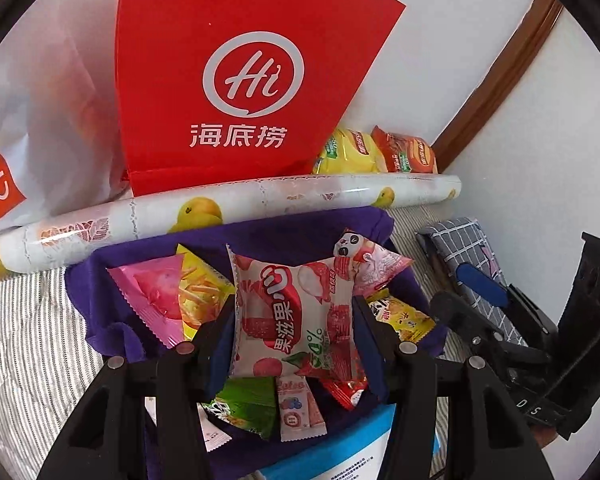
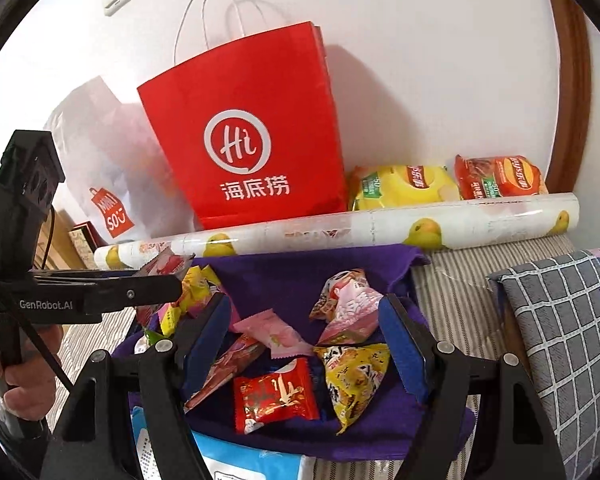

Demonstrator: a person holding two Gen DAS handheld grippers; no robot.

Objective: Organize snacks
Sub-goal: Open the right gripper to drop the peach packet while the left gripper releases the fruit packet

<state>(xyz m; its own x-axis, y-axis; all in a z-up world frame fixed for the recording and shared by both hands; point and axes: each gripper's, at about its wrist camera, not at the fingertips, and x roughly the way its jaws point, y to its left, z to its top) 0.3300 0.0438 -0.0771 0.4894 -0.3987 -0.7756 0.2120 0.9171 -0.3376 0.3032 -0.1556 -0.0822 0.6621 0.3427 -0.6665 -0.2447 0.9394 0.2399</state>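
My left gripper [image 1: 296, 320] is shut on a white-and-pink fruit snack packet [image 1: 296, 304], which stands upright between the blue pads above a purple cloth [image 1: 260, 232]. Other packets lie on the cloth: pink [image 1: 152, 292], yellow [image 1: 204, 292], a panda one [image 1: 364, 260] and green [image 1: 248, 404]. The right wrist view shows my right gripper [image 2: 304, 300] open over the same purple cloth [image 2: 284, 276]. Between and below its fingers lie a red packet [image 2: 274, 400], a yellow one [image 2: 356, 376] and pink ones [image 2: 272, 332], none of them touched. The left gripper [image 2: 160, 280] comes in from the left, held by a hand [image 2: 4, 368].
A red paper bag [image 2: 252, 140] and a white plastic bag [image 2: 112, 168] stand against the wall. In front of them lies a fruit-print roll [image 2: 380, 228], with yellow [image 2: 400, 188] and red [image 2: 500, 180] chip bags behind it. A grey checked pillow [image 2: 560, 340] lies at the right on striped bedding [image 2: 452, 292].
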